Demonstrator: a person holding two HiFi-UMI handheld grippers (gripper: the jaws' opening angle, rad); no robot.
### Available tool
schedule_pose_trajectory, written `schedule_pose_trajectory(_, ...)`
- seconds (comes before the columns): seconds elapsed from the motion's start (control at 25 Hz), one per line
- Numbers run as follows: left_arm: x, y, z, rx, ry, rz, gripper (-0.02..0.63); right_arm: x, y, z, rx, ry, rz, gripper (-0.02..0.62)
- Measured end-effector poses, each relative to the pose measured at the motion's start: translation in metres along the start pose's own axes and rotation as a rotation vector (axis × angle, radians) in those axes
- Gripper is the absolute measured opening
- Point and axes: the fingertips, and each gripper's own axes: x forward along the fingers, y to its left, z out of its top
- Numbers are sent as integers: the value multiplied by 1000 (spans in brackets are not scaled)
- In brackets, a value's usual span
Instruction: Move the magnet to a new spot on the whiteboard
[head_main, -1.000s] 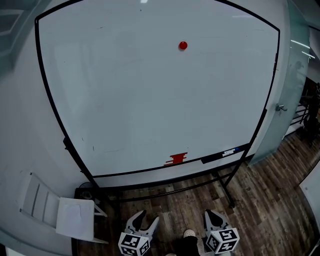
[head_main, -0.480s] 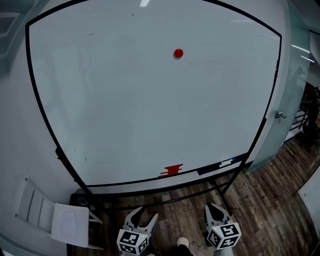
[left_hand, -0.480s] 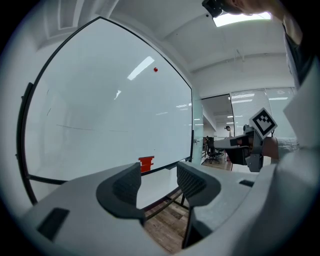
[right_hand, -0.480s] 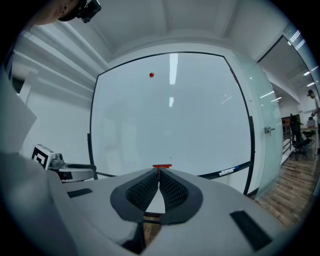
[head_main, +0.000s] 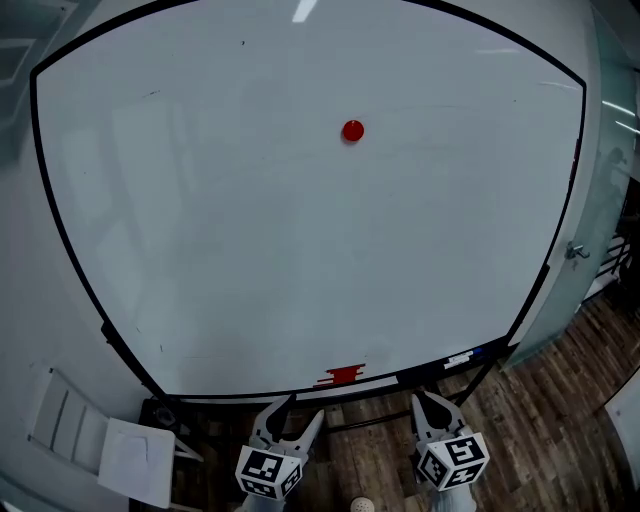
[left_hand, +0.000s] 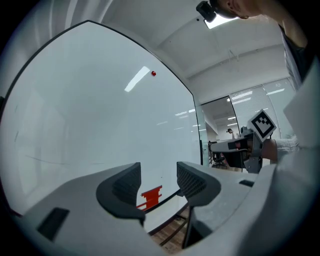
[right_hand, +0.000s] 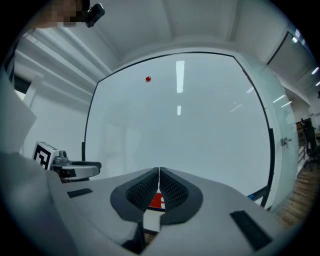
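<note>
While the magnet (head_main: 352, 131) sits high on the whiteboard (head_main: 250, 230), the left hand-held gripper (head_main: 303, 408) hangs open and the right hand-held gripper (head_main: 422, 402) closed, both empty; nothing is done yet.

This looks like an office. A large framed whiteboard (head_main: 250, 250) on a metal stand fills the middle, above a wood-plank floor (head_main: 570, 410) at 5 o'clock. A frosted glass partition (head_main: 603, 170) with a door handle (head_main: 576, 251) stands at 3 o'clock, a white folding chair (head_main: 110, 445) sits at 8 o'clock, and strip ceiling lights (left_hand: 243, 94) glow in the room beyond.
</note>
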Motion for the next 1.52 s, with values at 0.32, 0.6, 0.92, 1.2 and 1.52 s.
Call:
schedule_pose_trajectory(0.32, 62, -3, 52, 74, -103, 3, 225, 40, -35, 57, -57, -109, 47, 28)
schedule_pose_trajectory(0.6, 96, -5, 115, 146, -216, 43, 225, 59, -53, 113, -114, -211, 95, 28)
schedule_pose_trajectory(0.92, 117, 2, 201, 269, -356, 117, 222, 79, -54, 184, -157, -323, 166, 28)
schedule_pose_trajectory(1.2, 130, 13, 251, 312, -400, 161, 219, 100, -60, 237, -179, -404, 184, 28)
schedule_pose_trajectory(1.52, 139, 6, 311, 361, -482, 152, 217, 110, -49, 287, -281, -499, 197, 28)
